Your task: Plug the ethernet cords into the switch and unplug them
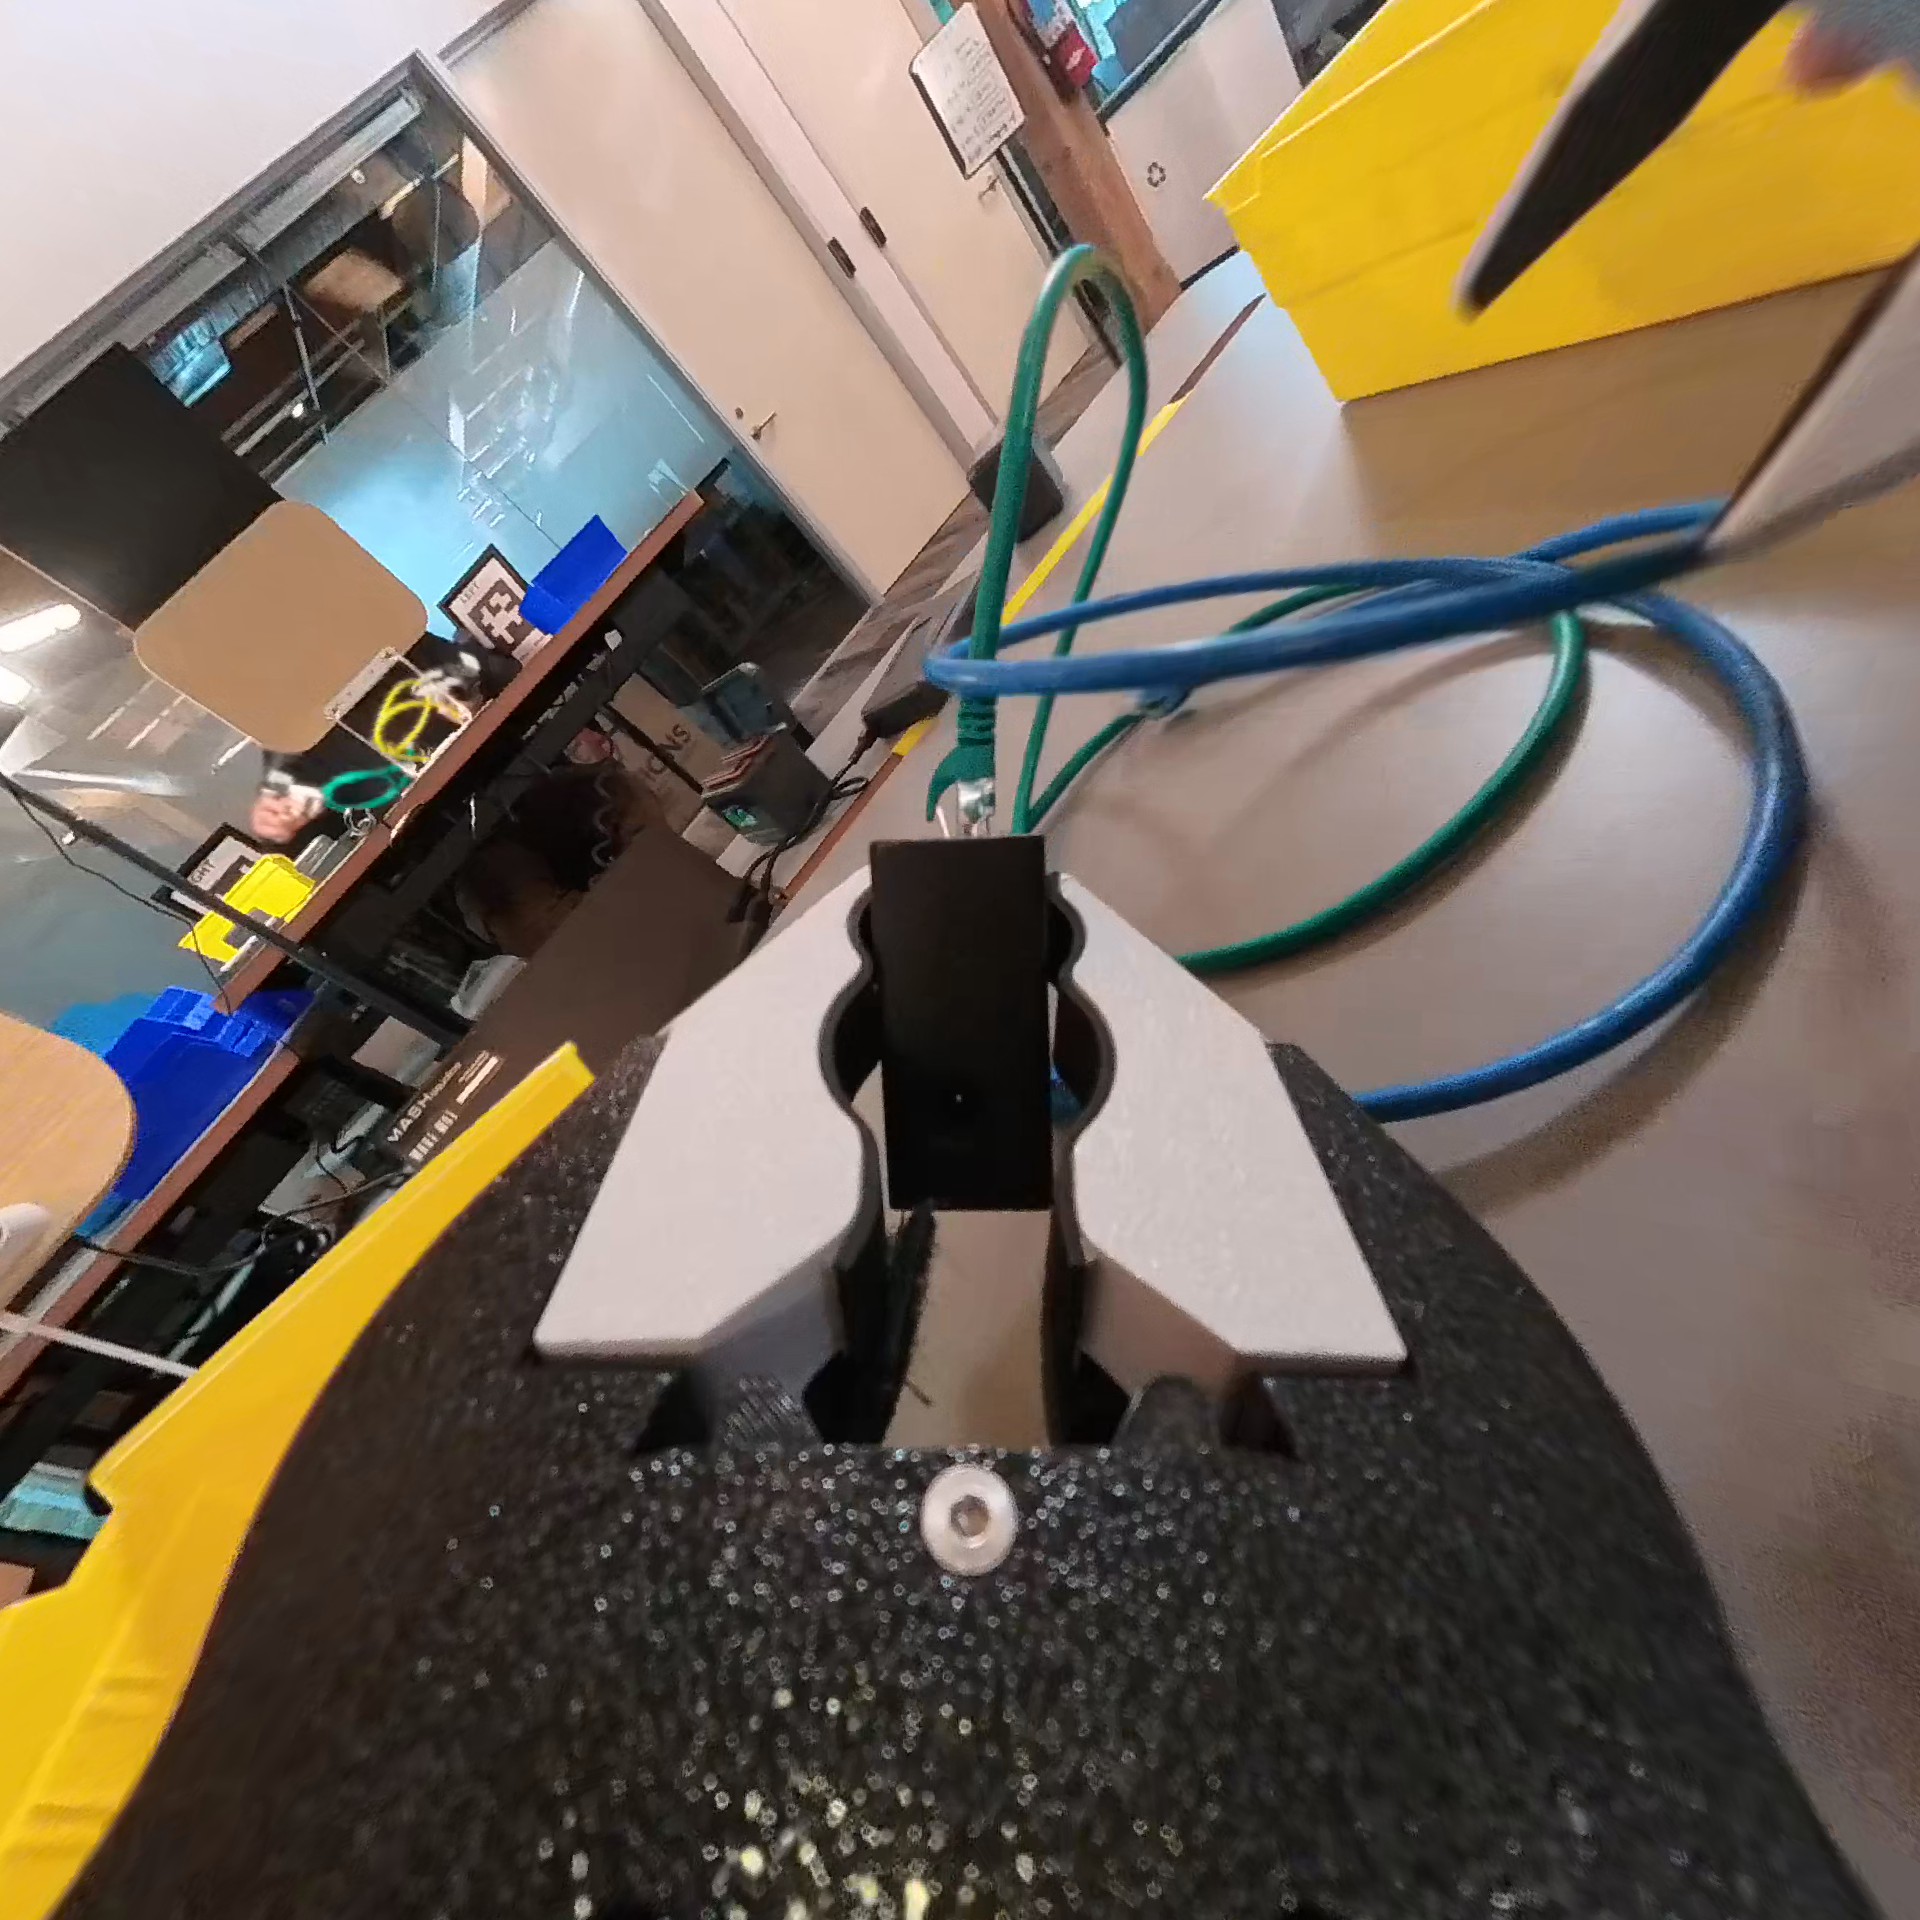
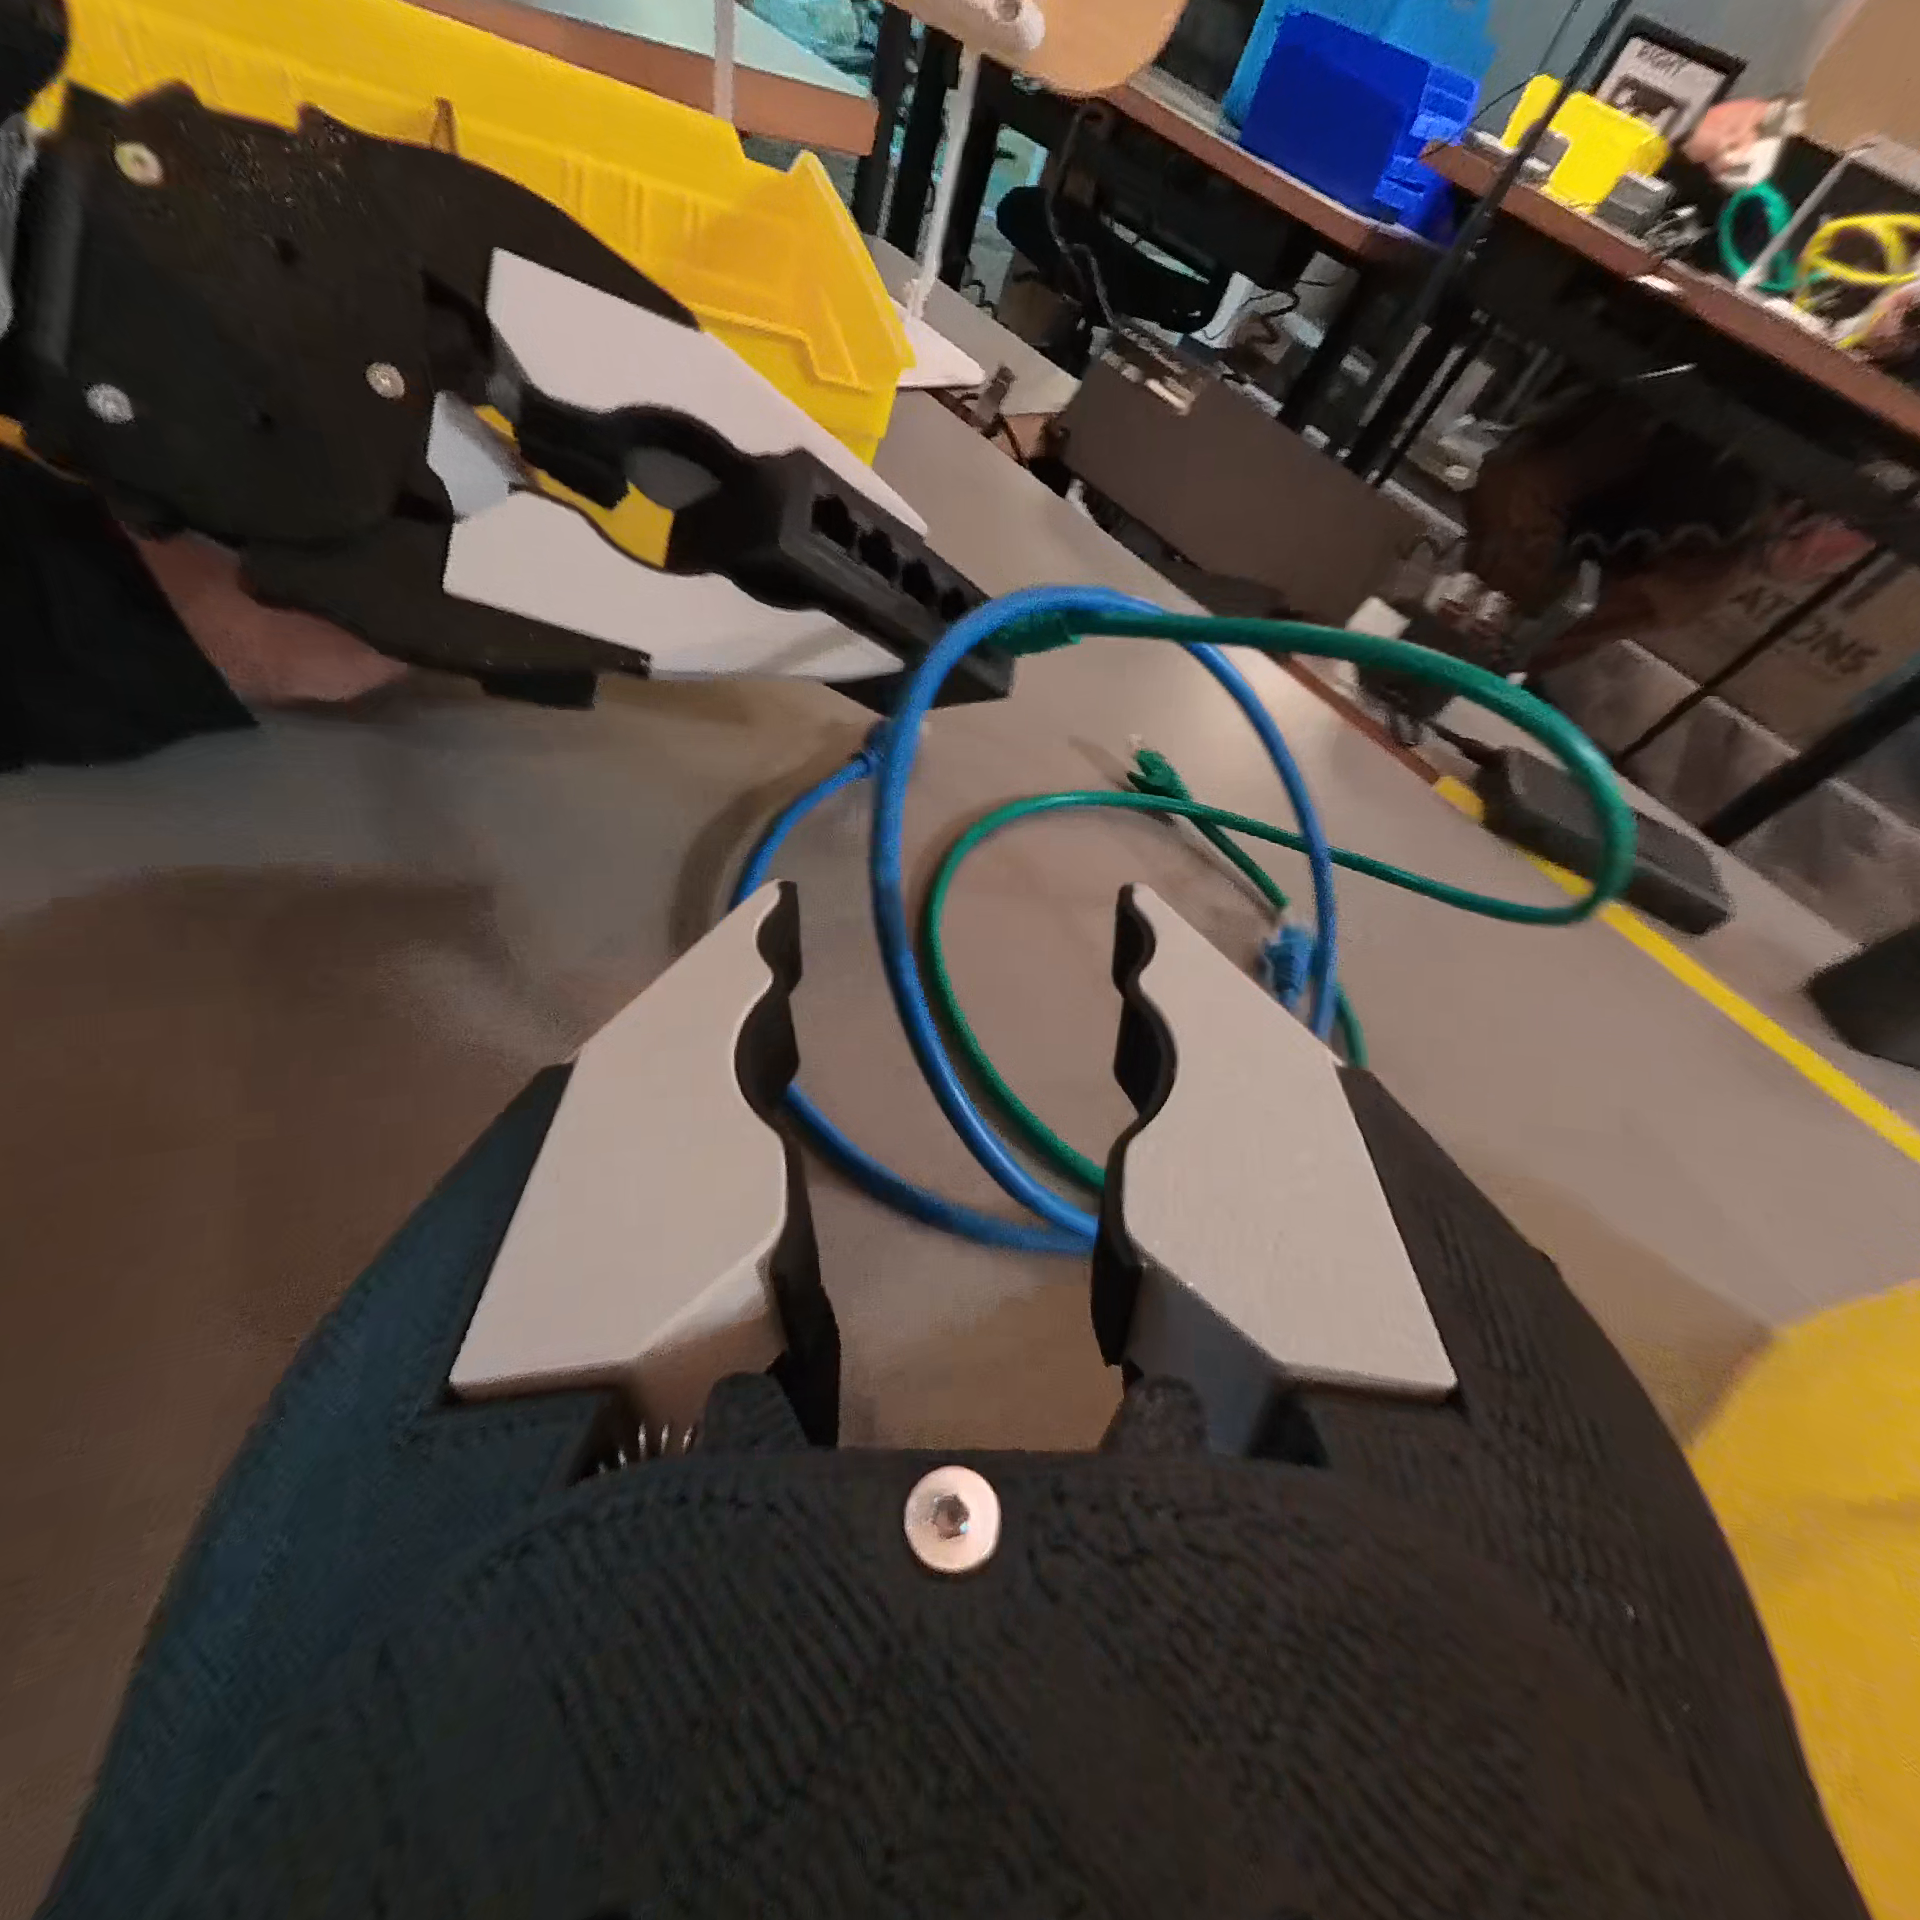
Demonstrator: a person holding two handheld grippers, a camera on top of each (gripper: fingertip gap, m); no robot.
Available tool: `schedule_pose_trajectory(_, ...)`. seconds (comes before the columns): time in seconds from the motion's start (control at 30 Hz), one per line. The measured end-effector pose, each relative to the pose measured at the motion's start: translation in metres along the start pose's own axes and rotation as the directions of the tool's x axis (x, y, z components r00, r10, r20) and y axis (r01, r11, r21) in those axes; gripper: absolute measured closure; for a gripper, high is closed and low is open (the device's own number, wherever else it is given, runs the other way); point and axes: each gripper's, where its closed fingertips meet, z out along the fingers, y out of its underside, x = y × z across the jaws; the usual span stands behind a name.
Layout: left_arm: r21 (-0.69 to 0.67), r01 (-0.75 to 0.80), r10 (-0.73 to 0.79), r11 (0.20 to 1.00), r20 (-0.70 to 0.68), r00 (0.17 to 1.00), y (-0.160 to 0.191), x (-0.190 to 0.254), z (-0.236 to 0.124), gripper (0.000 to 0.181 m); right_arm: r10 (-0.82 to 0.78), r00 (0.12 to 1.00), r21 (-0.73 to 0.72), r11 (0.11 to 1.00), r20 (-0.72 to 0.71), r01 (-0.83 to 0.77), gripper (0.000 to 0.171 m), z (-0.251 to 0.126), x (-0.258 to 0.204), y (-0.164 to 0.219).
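Observation:
My left gripper is shut on a black switch and holds it above the grey table. In the right wrist view the left gripper sits at upper left, and the switch shows a row of ports. A green cord arcs to the switch's far end; its plug sits at the switch there. Its other plug lies loose on the table. A blue cord loops around the green one, and one blue plug lies on the table. My right gripper is open and empty above the blue loop.
A yellow bin stands at the table's far side, another behind the left gripper. A black power brick lies near the yellow tape line at the table edge. Other tables with blue bins stand beyond. Tip to tip, the grippers are about 10 cm apart.

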Motion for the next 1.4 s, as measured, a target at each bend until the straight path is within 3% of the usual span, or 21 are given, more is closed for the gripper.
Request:
schedule_pose_trajectory(0.13,0.018,-0.039,0.039,0.999,0.001,0.999,-0.005,0.003,-0.002,0.156,0.025,0.999,-0.041,0.999,0.028,-0.024,0.115,0.035,-0.013,0.004)
schedule_pose_trajectory(0.27,0.023,-0.050,0.050,0.998,-0.003,0.999,-0.006,0.002,-0.002,0.156,-0.065,0.989,-0.002,0.998,-0.137,0.065,0.159,0.041,0.004,0.004)
schedule_pose_trajectory(0.37,0.035,-0.059,0.059,0.998,-0.007,0.998,-0.009,0.003,-0.002,0.156,-0.096,0.972,0.051,0.993,-0.215,0.110,0.171,0.031,0.014,-0.001)
schedule_pose_trajectory(0.47,0.075,-0.048,0.053,0.996,-0.065,0.996,-0.019,0.009,-0.005,0.157,-0.068,0.943,0.123,0.986,-0.325,0.114,0.171,0.017,0.032,-0.010)
schedule_pose_trajectory(0.67,0.248,-0.064,0.100,0.967,-0.137,0.986,-0.056,0.003,-0.033,0.157,0.154,0.861,0.304,0.953,-0.485,0.001,0.171,-0.023,0.081,-0.018)
schedule_pose_trajectory(0.83,0.367,0.099,-0.055,0.925,-0.127,0.990,-0.090,-0.032,-0.061,0.157,0.267,0.812,0.392,0.919,-0.519,-0.052,0.171,-0.044,0.101,-0.016)
schedule_pose_trajectory(1.2,0.519,0.173,-0.274,0.837,0.123,0.954,-0.152,-0.123,-0.098,0.158,0.278,0.774,0.420,0.908,-0.568,-0.018,0.171,-0.058,0.108,-0.020)
schedule_pose_trajectory(1.4,0.544,0.141,-0.294,0.827,0.203,0.934,-0.168,-0.158,-0.107,0.157,0.235,0.750,0.372,0.928,-0.619,0.016,0.171,-0.073,0.116,-0.023)
